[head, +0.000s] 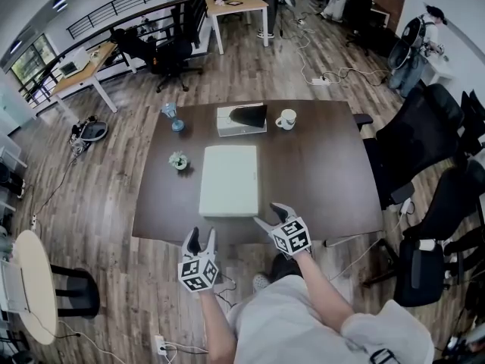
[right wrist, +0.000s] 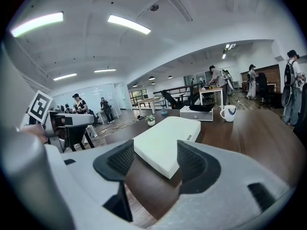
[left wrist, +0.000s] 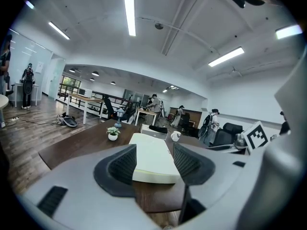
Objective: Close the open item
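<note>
At the far side of the dark table stands a small white case with its dark lid raised; it also shows as the case in the right gripper view and the case in the left gripper view. A large flat white box lies shut in the table's middle. My left gripper hovers at the near edge, open and empty. My right gripper is beside the flat box's near right corner, open with nothing between its pads.
A white mug stands right of the open case. A small potted plant and a blue ornament sit on the table's left side. Black office chairs crowd the right edge. Cables run over the wooden floor.
</note>
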Available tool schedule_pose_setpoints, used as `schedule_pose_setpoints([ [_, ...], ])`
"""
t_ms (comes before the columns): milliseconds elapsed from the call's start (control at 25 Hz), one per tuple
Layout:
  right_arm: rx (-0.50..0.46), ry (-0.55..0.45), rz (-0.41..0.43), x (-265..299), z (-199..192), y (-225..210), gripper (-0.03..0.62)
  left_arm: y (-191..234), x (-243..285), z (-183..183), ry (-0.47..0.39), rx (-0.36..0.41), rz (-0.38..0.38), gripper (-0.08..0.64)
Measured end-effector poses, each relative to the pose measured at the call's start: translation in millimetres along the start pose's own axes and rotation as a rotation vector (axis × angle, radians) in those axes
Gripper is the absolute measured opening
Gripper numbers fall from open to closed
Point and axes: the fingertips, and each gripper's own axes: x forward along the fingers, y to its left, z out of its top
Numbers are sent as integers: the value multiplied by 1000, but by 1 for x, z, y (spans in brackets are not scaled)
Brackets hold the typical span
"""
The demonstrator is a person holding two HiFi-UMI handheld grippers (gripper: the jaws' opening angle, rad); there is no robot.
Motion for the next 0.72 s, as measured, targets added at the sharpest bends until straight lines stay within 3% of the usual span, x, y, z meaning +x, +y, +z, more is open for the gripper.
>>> schedule_pose_setpoints([
  [720,0,0,-1,-18,-9,2,248,-13,-7,-5,-7,-3,8,205],
])
